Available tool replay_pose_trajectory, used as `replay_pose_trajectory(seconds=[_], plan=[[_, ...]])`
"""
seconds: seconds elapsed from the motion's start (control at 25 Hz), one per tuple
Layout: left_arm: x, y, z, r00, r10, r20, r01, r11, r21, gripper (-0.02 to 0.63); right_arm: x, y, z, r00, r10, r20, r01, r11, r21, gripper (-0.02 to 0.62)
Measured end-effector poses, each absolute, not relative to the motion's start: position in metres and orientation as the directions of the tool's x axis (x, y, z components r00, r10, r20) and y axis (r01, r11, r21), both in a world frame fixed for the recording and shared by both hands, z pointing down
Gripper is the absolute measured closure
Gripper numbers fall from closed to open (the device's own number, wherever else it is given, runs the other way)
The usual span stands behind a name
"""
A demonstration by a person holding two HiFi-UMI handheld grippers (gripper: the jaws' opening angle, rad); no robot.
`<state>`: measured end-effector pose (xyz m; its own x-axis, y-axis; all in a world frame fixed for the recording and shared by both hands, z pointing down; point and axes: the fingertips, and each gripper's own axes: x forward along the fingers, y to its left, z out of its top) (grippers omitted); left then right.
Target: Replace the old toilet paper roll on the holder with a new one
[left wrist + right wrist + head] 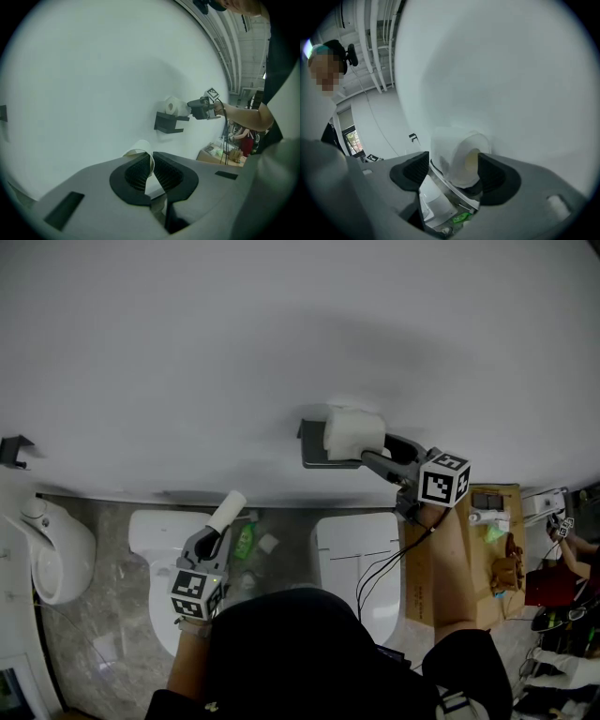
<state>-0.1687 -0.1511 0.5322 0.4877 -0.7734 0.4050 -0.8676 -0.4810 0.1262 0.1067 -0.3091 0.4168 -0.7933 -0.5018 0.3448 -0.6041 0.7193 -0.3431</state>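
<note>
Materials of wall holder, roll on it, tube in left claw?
Holder: matte dark grey, crisp edges; probably painted metal or plastic. Roll: soft white tissue paper, fuzzy matte face. Tube: thin pale cardboard; it buckles where pinched.

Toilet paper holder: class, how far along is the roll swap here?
Done: the cardboard tube is off, pinched in the left gripper; a full roll sits on the holder. In hand: the right gripper stands open around that roll. Left: probably pull back and discard the tube.
</note>
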Motion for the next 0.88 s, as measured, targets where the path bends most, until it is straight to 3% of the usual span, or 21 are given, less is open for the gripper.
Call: replay_pose_trajectory(seconds=[0.64, 0.88], plan=[[-0.124, -0.149, 0.529, 0.628, -0.67, 0.396, -0.761, -0.634, 0.133, 0.574, 0.15, -0.232, 0.414, -0.663, -0.693, 0.281, -0.747, 0.589, -0.31, 0.282], [-0.097, -0.147, 0.527, 0.685, -0.614, 0.392, -0.704, -0.697, 0.14, 0.574, 0.168, -0.192, 0.418, -0.588, -0.764, 0.266, -0.803, 0.51, -0.309, 0.344]])
